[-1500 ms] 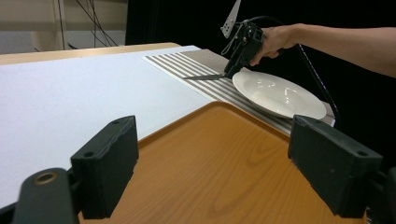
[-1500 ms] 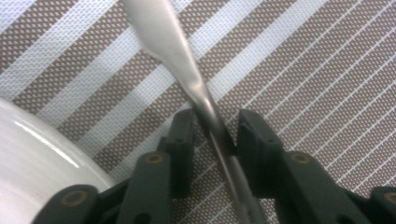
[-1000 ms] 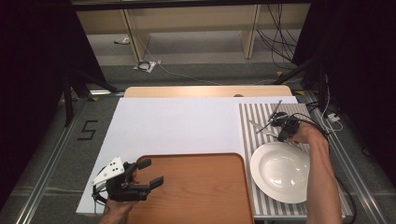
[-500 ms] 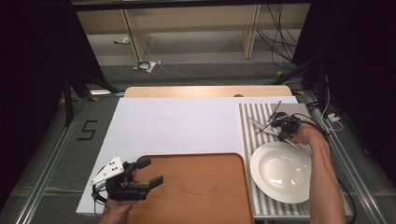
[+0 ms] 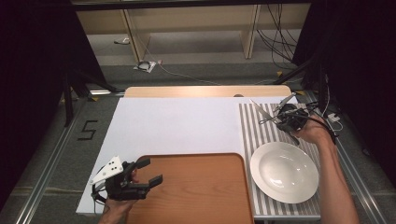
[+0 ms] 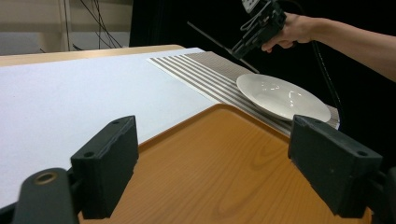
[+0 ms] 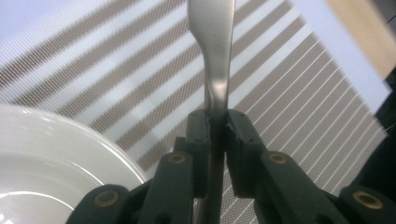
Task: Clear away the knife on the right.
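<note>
The metal utensil (image 7: 215,56) is being gripped at its handle by the clenched right gripper (image 5: 286,119) and is hanging clear above the striped placemat (image 5: 261,135). The white bowl (image 5: 284,171) is resting on that placemat just beside and below the utensil, with nothing between them. The left gripper (image 5: 148,173) is hovering with jaws spread and empty over the wooden tray's (image 5: 196,191) near-left corner. A white sheet (image 5: 173,126) is covering the table; shelving and cables are standing behind it. Compared with one second ago, the right gripper is sitting higher and the utensil is lifted off the placemat.
</note>
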Demonstrator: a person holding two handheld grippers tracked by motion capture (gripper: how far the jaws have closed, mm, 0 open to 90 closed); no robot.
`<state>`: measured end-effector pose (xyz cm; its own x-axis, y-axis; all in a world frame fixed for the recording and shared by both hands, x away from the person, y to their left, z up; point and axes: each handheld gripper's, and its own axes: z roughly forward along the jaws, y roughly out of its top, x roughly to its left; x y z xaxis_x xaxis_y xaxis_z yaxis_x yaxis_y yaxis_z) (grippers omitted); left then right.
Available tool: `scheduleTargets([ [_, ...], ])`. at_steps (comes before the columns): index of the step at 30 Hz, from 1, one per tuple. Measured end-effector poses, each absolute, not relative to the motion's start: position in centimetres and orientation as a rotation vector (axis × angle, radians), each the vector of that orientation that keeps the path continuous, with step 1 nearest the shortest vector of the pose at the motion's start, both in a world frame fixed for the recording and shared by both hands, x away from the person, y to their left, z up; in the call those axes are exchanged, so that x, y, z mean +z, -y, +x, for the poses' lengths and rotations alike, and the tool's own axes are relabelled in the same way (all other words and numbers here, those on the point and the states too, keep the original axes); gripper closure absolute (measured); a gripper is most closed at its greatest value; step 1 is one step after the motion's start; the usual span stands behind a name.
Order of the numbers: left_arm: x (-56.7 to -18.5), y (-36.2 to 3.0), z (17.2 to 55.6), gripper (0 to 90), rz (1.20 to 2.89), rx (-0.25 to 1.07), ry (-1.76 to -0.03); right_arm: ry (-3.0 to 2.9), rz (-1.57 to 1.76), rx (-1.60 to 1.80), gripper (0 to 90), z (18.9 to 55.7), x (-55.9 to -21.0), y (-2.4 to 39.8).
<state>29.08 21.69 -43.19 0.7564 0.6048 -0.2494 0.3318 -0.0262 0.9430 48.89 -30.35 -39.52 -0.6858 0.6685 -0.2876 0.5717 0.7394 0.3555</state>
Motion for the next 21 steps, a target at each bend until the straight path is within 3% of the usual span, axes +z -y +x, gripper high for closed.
scheduleTargets([
  [13,-43.2,-21.9,29.1,16.1,1.628,0.266,-0.767,-2.395,0.924,0.630,80.9,43.8,-35.2,27.0],
  [21,-43.1,-21.9,29.0,16.1,1.625,0.268,-0.766,-2.393,0.907,0.805,80.9,40.5,-34.6,24.7],
])
